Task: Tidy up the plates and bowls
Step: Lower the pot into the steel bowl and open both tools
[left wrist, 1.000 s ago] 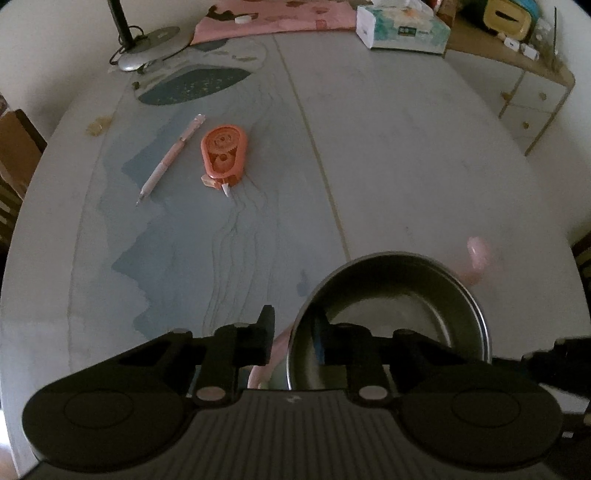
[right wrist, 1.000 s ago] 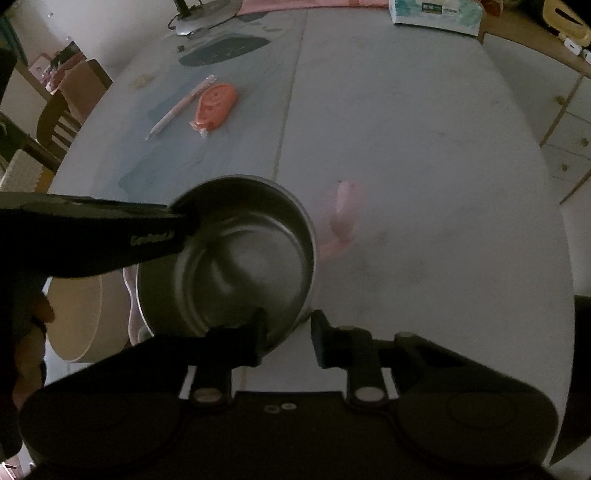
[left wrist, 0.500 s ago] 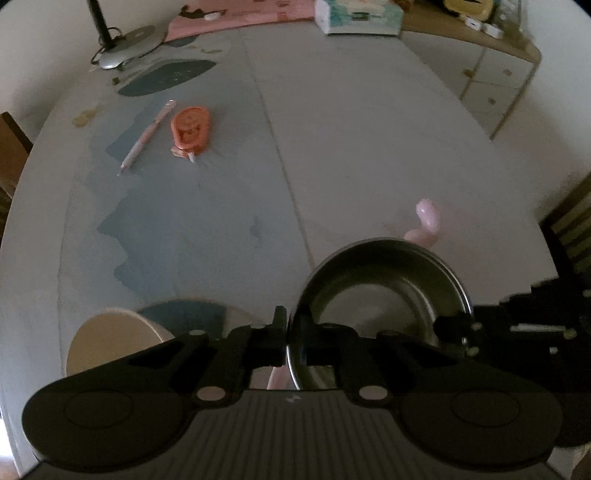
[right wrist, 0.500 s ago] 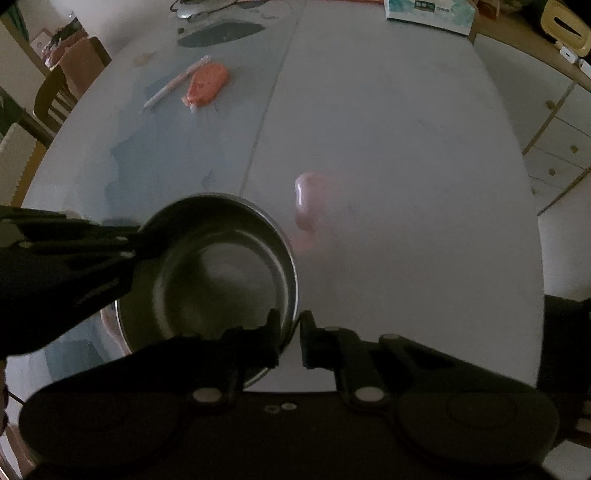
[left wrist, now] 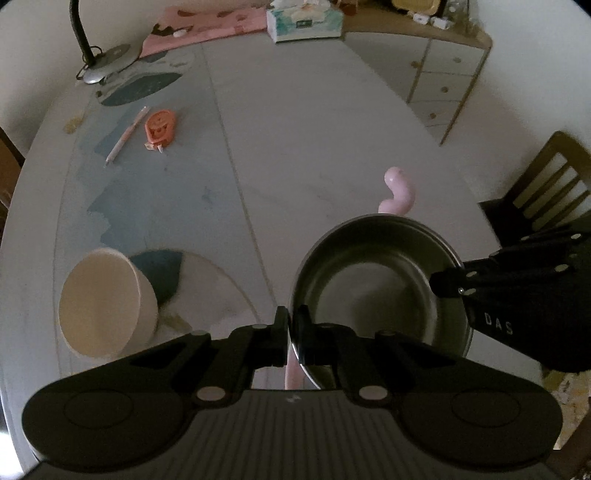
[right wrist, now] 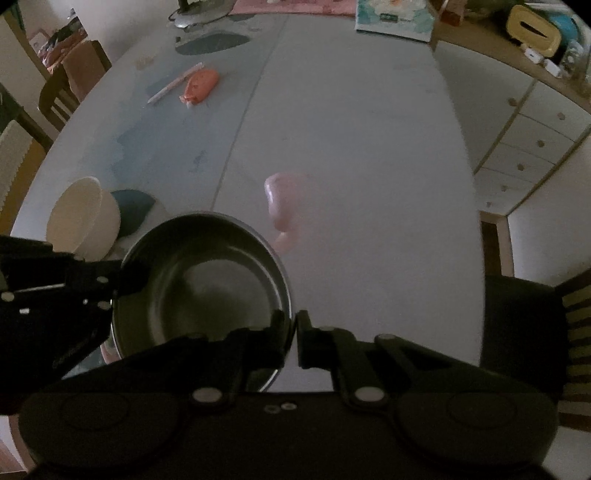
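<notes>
A steel bowl [left wrist: 373, 295] hangs above the table, held by its rim on two sides. My left gripper [left wrist: 293, 325] is shut on the bowl's near-left rim, one finger inside and one outside. My right gripper [right wrist: 293, 328] is shut on the opposite rim and reaches in from the right edge of the left wrist view. In the right wrist view the steel bowl [right wrist: 207, 288] fills the lower left, with the left gripper [right wrist: 114, 284] clamped on its far side. A cream bowl [left wrist: 99, 306] [right wrist: 81, 218] stands on the table to the left. A pink curved object [left wrist: 400, 192] [right wrist: 284, 203] lies beyond the steel bowl.
On the far left of the table [left wrist: 314, 122] lie a pen [left wrist: 125, 136] and an orange tape dispenser [left wrist: 160, 127]. A lamp base [left wrist: 107, 62], pink cloth [left wrist: 207, 22] and tissue box [left wrist: 304, 22] sit at the back. A drawer cabinet [left wrist: 443, 77] and chair [left wrist: 546, 184] stand right.
Both grippers closed onto the steel bowl's rim and lifted it off the table, carrying it toward the near side. The cream bowl came into view at the left.
</notes>
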`<action>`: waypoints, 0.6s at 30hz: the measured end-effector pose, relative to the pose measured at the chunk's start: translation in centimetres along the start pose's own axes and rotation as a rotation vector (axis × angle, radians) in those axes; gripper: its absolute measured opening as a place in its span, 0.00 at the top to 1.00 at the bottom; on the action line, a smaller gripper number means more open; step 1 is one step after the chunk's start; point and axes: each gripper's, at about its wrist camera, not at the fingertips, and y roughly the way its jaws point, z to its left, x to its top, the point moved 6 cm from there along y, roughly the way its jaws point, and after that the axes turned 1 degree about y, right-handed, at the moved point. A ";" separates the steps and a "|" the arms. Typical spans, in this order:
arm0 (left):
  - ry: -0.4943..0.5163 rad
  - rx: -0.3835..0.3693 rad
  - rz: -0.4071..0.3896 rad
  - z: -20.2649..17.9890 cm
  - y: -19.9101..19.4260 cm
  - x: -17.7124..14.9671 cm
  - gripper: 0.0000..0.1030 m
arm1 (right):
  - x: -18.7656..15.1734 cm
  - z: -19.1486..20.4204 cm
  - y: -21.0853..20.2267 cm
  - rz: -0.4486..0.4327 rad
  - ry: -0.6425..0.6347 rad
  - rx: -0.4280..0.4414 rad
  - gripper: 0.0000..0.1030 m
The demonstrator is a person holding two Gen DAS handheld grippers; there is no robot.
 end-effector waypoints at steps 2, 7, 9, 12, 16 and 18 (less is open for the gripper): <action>-0.001 -0.010 -0.005 -0.6 -1.2 -0.9 0.97 | -0.9 0.1 -1.2 -0.009 -0.002 -0.006 0.94; 0.028 -0.016 -0.019 -2.6 -4.3 -3.5 0.97 | -3.9 0.5 -4.0 -0.019 -0.012 -0.010 0.94; 0.037 -0.020 -0.019 -3.4 -5.3 -4.7 0.97 | -5.1 0.7 -5.2 -0.023 -0.019 -0.016 0.94; 0.057 -0.024 -0.020 -4.7 -6.6 -6.6 0.96 | -7.0 1.0 -6.7 -0.031 -0.022 -0.025 0.94; 0.087 -0.029 -0.023 -6.1 -8.0 -8.9 0.96 | -9.9 1.1 -8.5 -0.025 -0.025 -0.033 0.94; 0.096 -0.035 -0.020 -6.7 -8.4 -10.1 0.96 | -11.3 1.2 -9.0 -0.020 -0.022 -0.038 0.94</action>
